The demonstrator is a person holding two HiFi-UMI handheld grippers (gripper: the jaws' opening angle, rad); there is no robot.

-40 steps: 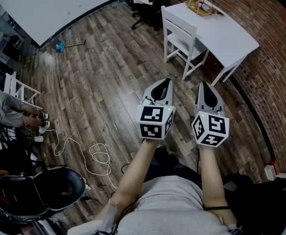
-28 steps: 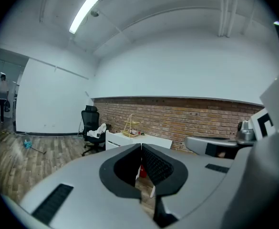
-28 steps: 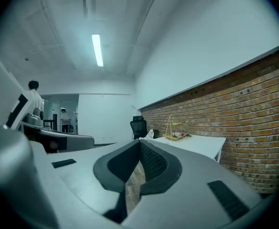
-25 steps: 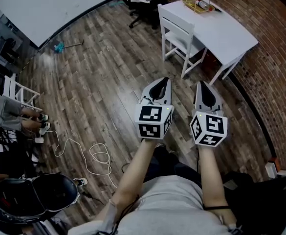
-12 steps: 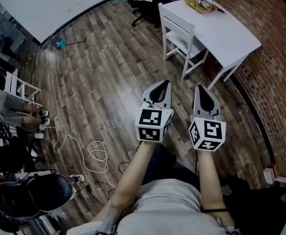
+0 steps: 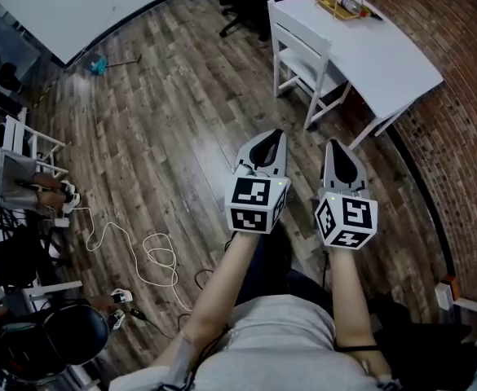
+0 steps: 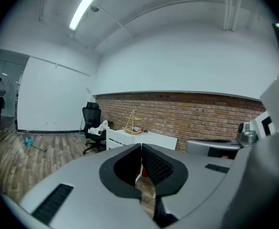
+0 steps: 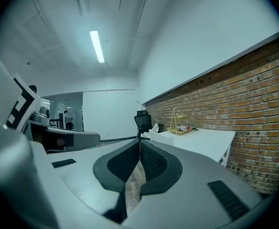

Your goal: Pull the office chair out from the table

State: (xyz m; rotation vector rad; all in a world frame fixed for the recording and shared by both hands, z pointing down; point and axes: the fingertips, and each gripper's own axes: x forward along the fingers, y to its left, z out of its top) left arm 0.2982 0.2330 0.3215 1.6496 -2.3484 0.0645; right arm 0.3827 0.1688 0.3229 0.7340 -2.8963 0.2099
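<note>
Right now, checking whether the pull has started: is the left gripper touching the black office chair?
Apart. Head view: left gripper hangs over floorboards, office chair far beyond it.

Head view: high up, aimed steeply down at wood floor [image 6: 165,120]; tabletop [image 6: 385,51] far off, upper right. L + R gripper views: low, approx level, each looking along own jaws. All 3 share tabletop, brick wall [image 6: 458,137], black office chair [image 6: 242,2].

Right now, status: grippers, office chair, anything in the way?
Left gripper, right gripper shut, empty. Office chair at far end of table, untouched, well ahead. White chair nearer, at the table's side.
</note>
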